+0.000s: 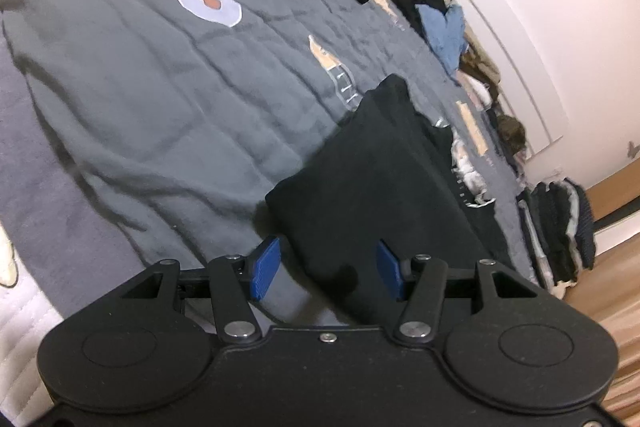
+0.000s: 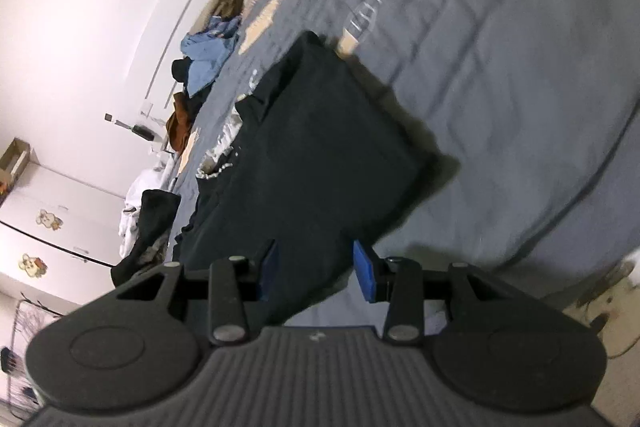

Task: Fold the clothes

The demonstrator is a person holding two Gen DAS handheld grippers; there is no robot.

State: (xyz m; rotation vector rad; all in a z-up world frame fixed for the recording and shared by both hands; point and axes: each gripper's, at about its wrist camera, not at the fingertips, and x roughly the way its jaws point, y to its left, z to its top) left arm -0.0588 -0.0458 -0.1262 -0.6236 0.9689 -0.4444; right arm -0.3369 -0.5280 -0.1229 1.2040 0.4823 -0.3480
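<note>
Lying folded at frame centre, the black garment point(image 1: 372, 195) sits between both grippers point(image 1: 326, 269) point(image 2: 316, 273) (jaws wide, empty); regrasping or stacking could follow.

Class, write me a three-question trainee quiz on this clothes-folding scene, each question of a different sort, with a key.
1. True or false: the left gripper is open above the black garment.
2. The black garment lies on: A) a wooden floor, B) a grey bedspread, C) a chair.
3. Fill in: the right gripper is ____, with nothing clamped.

Key: 1 true; 2 B; 3 open.
</note>
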